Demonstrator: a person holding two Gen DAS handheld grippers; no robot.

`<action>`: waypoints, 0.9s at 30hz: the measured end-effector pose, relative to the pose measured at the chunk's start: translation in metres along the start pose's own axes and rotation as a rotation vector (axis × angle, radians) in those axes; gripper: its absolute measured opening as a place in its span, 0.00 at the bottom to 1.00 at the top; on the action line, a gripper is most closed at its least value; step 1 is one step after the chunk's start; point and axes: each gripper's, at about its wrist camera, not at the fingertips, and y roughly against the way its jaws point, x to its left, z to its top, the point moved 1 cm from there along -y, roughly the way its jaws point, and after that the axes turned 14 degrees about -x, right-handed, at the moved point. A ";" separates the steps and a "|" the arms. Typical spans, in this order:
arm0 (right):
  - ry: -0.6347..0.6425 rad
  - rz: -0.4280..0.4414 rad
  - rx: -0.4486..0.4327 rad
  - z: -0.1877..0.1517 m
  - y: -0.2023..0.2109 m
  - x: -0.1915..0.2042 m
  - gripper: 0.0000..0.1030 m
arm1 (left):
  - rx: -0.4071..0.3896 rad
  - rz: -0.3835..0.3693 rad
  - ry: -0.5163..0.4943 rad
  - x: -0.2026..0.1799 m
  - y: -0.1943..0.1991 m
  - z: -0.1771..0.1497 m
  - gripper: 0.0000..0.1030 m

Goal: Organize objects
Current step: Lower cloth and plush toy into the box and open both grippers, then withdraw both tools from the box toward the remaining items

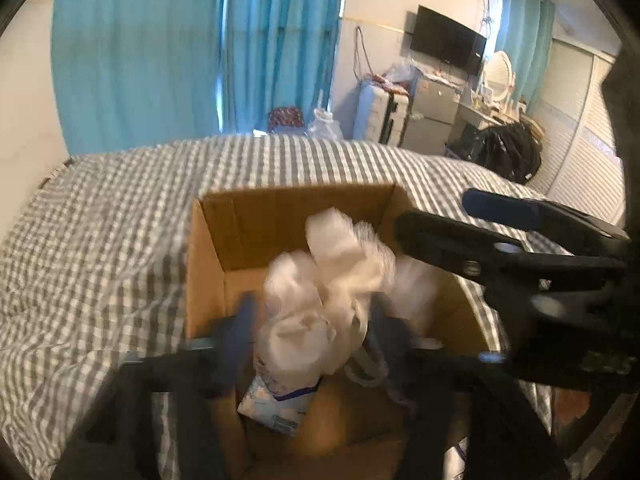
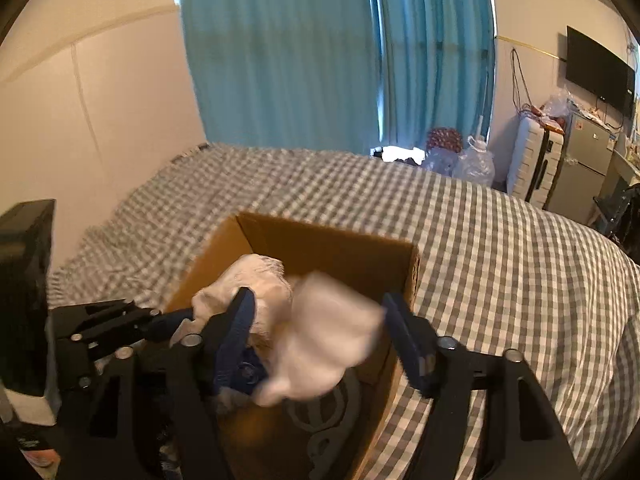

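Observation:
An open cardboard box [image 1: 256, 224] [image 2: 320, 244] sits on the grey checked bed. Over and inside it is a crumpled white plastic bag [image 1: 320, 304] [image 2: 324, 344], blurred by motion. My left gripper [image 1: 316, 328] is open, its blue fingers on either side of the bag over the box. My right gripper [image 2: 320, 328] is also open around the white bag; it shows in the left wrist view [image 1: 440, 220] at the right. A blue and white packet [image 1: 280, 400] lies in the box under the bag.
The checked bedspread [image 1: 100, 240] [image 2: 500, 260] spreads all around the box. Blue curtains [image 1: 200, 48] hang behind the bed. A suitcase [image 2: 532, 168], small fridge [image 2: 584, 168] and wall TV [image 1: 448, 40] stand beyond the bed at the right. A dark object [image 2: 24, 280] stands at the left edge.

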 end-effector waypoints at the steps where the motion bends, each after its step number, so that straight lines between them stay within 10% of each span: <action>1: 0.000 -0.005 -0.013 0.003 0.006 0.001 0.77 | -0.013 0.013 0.000 -0.001 0.005 0.003 0.78; 27: 0.123 0.011 -0.224 0.045 0.259 0.063 0.95 | -0.253 0.112 -0.012 -0.024 0.230 0.032 1.00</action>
